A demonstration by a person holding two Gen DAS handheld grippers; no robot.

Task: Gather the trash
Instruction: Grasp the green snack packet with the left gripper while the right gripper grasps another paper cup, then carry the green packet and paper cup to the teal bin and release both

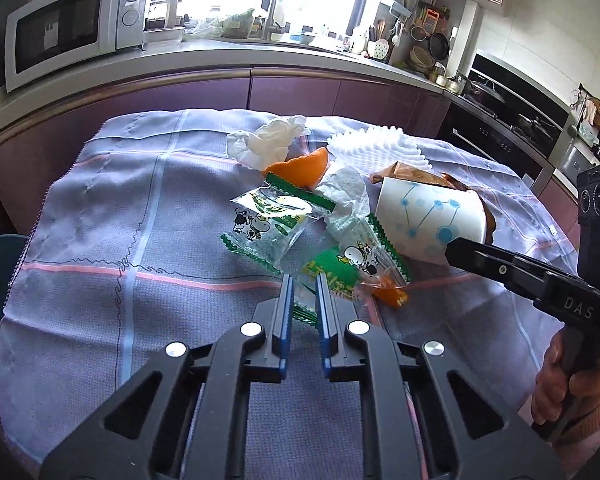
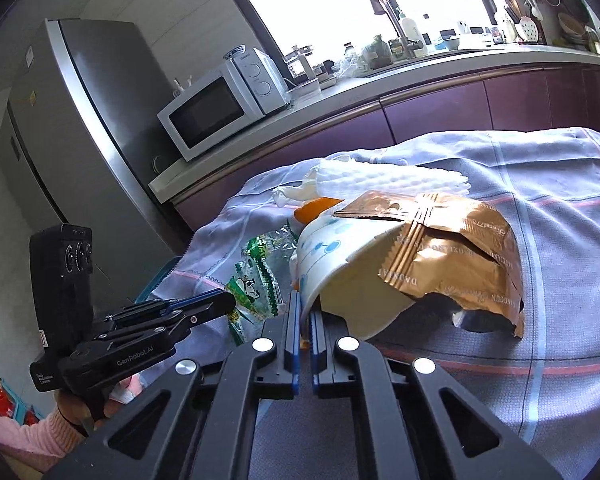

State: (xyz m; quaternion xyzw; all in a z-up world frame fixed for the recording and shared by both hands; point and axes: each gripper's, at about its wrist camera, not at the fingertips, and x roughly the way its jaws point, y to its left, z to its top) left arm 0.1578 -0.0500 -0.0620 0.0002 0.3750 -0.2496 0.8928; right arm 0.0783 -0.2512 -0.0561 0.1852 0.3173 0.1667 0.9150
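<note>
Green cow-print wrapper (image 1: 332, 280) is sitting clamped in my left hand-held gripper (image 1: 305, 280), while my right hand-held gripper (image 2: 305, 300) is pinching the paper cup's (image 2: 340, 280) rim on the cloth-covered counter (image 1: 100, 240).

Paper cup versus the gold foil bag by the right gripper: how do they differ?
The paper cup is white with blue dots, stiff and lying on its side; the gold foil bag is torn, crumpled and draped over it. The right gripper is shut on the cup's rim; the bag is ungripped. Both rest on the cloth-covered table.
</note>
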